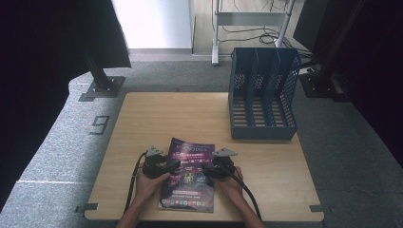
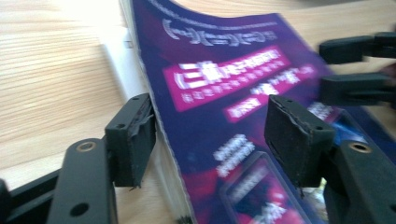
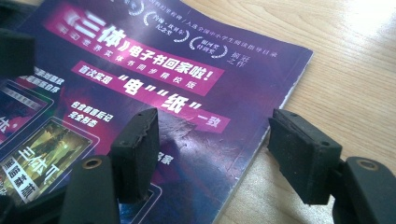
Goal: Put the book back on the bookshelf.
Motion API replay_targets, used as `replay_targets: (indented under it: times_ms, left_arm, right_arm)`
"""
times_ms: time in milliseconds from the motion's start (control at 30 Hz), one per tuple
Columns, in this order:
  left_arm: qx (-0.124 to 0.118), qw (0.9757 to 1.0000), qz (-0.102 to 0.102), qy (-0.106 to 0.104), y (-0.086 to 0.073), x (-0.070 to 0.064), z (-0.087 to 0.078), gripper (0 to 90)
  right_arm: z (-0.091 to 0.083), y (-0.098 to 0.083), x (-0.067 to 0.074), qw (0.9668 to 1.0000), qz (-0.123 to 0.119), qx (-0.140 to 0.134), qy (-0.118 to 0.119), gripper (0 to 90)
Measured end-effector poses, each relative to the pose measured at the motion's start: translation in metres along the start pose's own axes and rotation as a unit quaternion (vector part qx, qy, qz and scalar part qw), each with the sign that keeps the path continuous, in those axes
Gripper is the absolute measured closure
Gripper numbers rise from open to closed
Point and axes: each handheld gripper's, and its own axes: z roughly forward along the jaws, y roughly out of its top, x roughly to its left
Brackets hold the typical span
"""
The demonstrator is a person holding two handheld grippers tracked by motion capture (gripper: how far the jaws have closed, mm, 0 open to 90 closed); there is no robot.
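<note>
A purple magazine (image 1: 187, 175) with pink title bands lies on the wooden table (image 1: 190, 114) near its front edge. My left gripper (image 1: 177, 165) is at its left side. In the left gripper view the raised left edge of the magazine (image 2: 224, 93) runs between the open jaws of the left gripper (image 2: 210, 135), one pad beside the page edges and one over the cover. My right gripper (image 1: 203, 167) is at the right side. Its jaws (image 3: 215, 149) stand open astride the right edge of the magazine (image 3: 140, 70), one pad over the cover and one over bare table. The right gripper's jaws (image 2: 355, 70) also show across the cover.
A blue perforated file rack (image 1: 263, 95) with upright dividers stands on the table at the back right. Bare wood lies to the left and behind the magazine. Dark stand bases and cables sit on the grey floor beyond the table.
</note>
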Motion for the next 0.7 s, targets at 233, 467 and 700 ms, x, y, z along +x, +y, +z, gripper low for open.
replay_targets:
  times_ms: [233,467,700]
  left_arm:
    - [0.013,0.9975,0.051,0.047,0.003,-0.015,0.004,34.3]
    - [0.008,0.9975,0.045,0.053,0.006,-0.007,0.011,37.9]
    - [0.011,0.9969,0.045,0.063,0.015,0.002,0.017,41.7]
  right_arm:
    - [0.000,0.000,0.000,1.0000,0.001,0.000,-0.001,33.3]
    - [0.000,0.000,0.000,1.0000,0.000,0.000,-0.001,33.3]
    - [0.000,0.000,0.000,1.0000,0.000,0.000,0.000,33.3]
